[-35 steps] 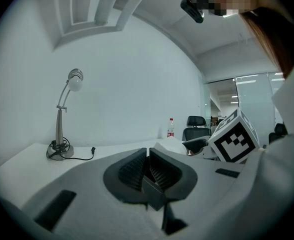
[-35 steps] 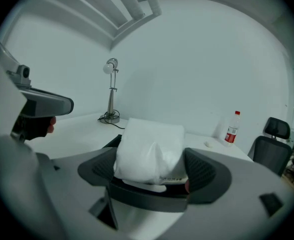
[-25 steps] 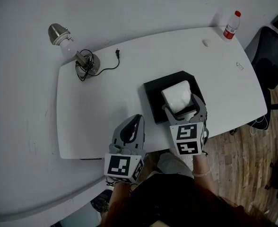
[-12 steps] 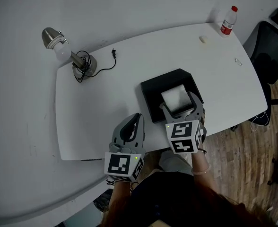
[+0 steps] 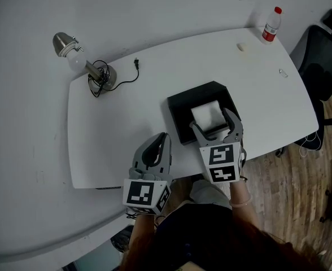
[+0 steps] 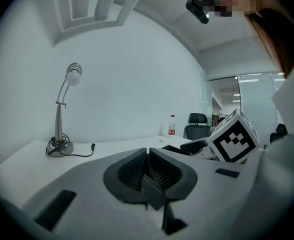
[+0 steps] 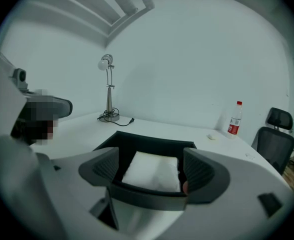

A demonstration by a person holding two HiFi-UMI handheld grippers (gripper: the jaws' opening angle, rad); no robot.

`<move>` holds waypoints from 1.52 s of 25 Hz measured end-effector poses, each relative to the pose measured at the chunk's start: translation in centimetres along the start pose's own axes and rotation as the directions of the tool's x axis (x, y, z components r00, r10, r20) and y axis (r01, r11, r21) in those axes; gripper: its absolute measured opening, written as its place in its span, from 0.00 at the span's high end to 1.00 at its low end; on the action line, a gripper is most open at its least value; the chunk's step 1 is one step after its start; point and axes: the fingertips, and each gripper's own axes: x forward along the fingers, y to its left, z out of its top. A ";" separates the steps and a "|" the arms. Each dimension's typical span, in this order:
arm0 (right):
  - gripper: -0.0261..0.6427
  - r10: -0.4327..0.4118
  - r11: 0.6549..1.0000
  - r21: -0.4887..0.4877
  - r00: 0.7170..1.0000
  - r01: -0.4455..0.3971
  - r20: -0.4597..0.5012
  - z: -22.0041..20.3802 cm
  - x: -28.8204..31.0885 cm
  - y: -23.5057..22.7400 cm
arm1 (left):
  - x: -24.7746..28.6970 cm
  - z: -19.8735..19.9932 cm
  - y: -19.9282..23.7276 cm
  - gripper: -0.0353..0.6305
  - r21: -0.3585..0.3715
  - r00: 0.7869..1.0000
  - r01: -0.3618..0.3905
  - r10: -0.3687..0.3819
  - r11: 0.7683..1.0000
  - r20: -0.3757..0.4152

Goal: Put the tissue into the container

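A white folded tissue (image 5: pixel 209 116) (image 7: pixel 152 170) lies inside the black square container (image 5: pixel 180 113) (image 7: pixel 142 144) in the middle of the white table. My right gripper (image 5: pixel 213 124) (image 7: pixel 152 171) stands open at the container's near edge, its jaws apart on either side of the tissue and nothing held between them. My left gripper (image 5: pixel 156 149) (image 6: pixel 148 170) hovers at the table's front edge to the left of the container, jaws pressed together with nothing in them.
A desk lamp (image 5: pixel 86 66) with a loose cord stands at the table's far left. A red-capped bottle (image 5: pixel 271 25) and a small pale object (image 5: pixel 242 47) sit at the far right corner. A black office chair (image 5: pixel 324 61) stands beside the table's right end.
The tissue has gone down into the container and lies flat there. My right gripper has let it go and drawn back slightly toward me. The left gripper has stayed put.
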 end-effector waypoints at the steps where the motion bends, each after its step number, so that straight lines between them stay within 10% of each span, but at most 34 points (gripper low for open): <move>1: 0.33 0.004 1.000 -0.002 1.000 -0.004 0.005 0.1 -0.2 0.2 | -0.1 0.1 0.0 0.89 -0.001 1.000 0.000 0.000 1.000 0.002; 8: 0.36 0.012 1.000 -0.009 0.999 -0.012 0.047 0.7 -2.2 1.0 | -1.3 0.6 -0.8 0.89 0.001 1.000 -0.006 0.006 1.000 0.024; 11: 0.66 -0.061 0.998 -0.007 0.995 0.062 0.084 1.0 -3.5 0.2 | -2.1 0.5 -1.3 0.89 0.002 1.000 -0.002 0.002 1.000 0.031; 38: 0.86 -0.071 0.994 -0.068 0.970 0.090 0.234 1.3 -16.8 4.9 | -12.9 0.8 -5.8 0.89 0.011 0.989 -0.034 0.032 0.999 0.146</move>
